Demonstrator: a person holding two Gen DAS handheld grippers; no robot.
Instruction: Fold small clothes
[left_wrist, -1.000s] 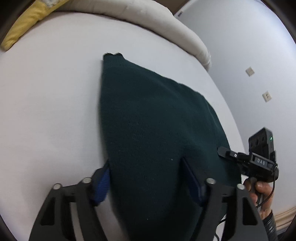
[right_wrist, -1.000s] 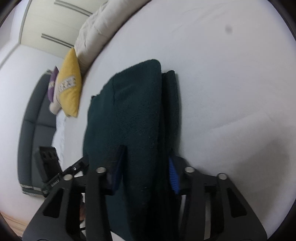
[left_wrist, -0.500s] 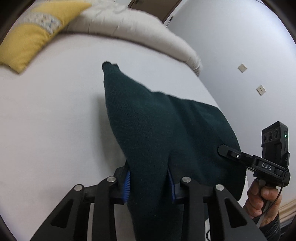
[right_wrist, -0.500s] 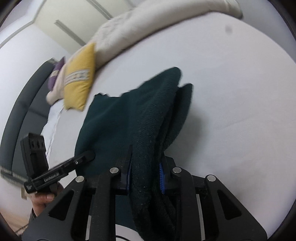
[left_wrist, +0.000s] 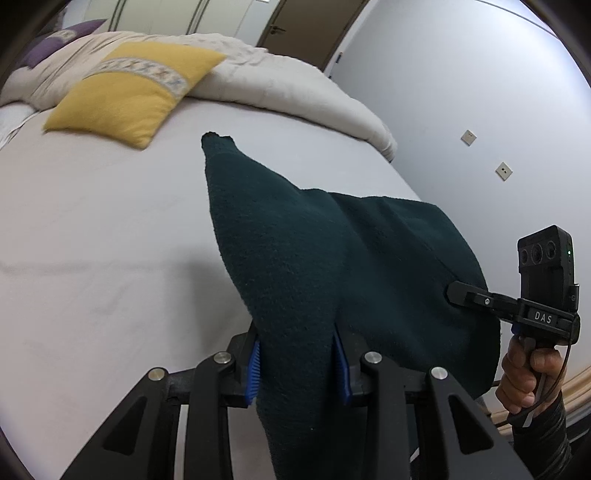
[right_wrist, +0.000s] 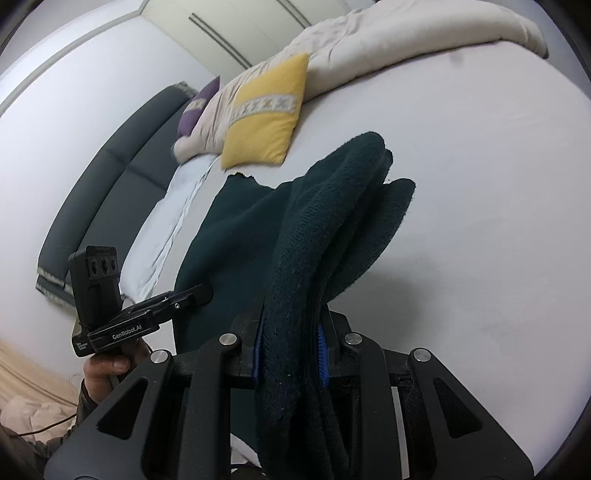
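- Left wrist view: the left gripper (left_wrist: 298, 363) has its jaws drawn in on a bunched fold of the dark green garment (left_wrist: 314, 258), the blue pads (left_wrist: 253, 369) pressed against the cloth on both sides.
- The garment rises from the jaws to a pointed far corner that stands over the white bed sheet (left_wrist: 92, 240), short of the yellow pillow (left_wrist: 129, 88).
- The garment's other side spreads toward the right gripper (left_wrist: 454, 291), whose tip meets the cloth's edge; whether those jaws are clamped cannot be told from here. The right hand (left_wrist: 524, 373) grips the handle.
- On the sheet, bare room lies between the garment and the yellow pillow; beyond the pillow runs a cream duvet (left_wrist: 295, 92).
- Right wrist view: the right gripper (right_wrist: 288, 350) is pinched tight on several stacked layers of the garment (right_wrist: 314, 240), which fill the gap between the pads.
- The folded layers arch up and over, their rounded ends hanging above the sheet (right_wrist: 480, 184).
- The left gripper (right_wrist: 199, 291) touches the flatter part of the cloth, on the side away from the bare sheet, held by the left hand (right_wrist: 107, 365).
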